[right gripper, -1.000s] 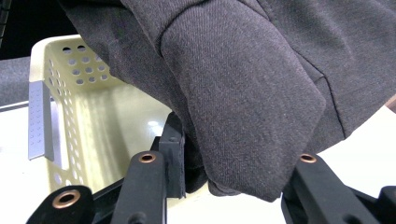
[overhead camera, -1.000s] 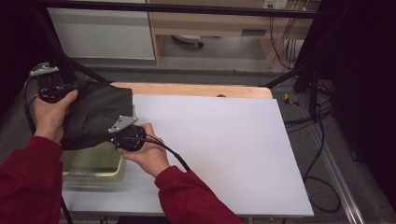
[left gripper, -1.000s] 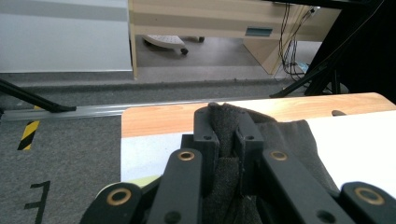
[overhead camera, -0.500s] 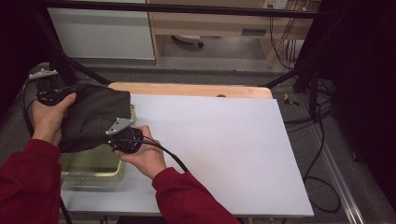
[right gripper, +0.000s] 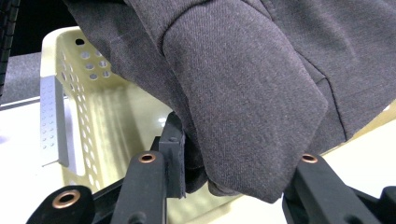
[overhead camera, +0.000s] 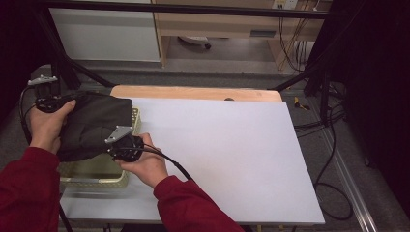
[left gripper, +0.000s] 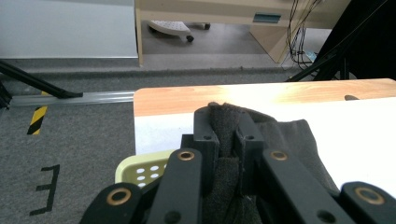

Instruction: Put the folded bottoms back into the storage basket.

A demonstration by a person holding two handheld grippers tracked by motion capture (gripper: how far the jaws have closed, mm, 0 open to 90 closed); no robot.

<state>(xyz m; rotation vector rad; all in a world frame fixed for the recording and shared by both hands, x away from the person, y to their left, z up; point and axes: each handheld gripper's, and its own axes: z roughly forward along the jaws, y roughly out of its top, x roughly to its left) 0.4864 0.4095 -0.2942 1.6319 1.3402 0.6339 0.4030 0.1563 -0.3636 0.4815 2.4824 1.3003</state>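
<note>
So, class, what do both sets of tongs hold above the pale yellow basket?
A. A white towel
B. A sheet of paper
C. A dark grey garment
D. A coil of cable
C: the left tongs pinch a fold of the dark grey garment, and the right tongs clamp another part of it, over the perforated basket.

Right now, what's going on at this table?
A person in red sleeves is holding a dark grey fabric garment above a pale yellow perforated plastic basket at the left edge of the white table. The left gripper is shut on a bunched fold of the cloth. The right gripper has another fold between its jaws, apparently gripping it. The garment hangs over the basket, not spread out.
</note>
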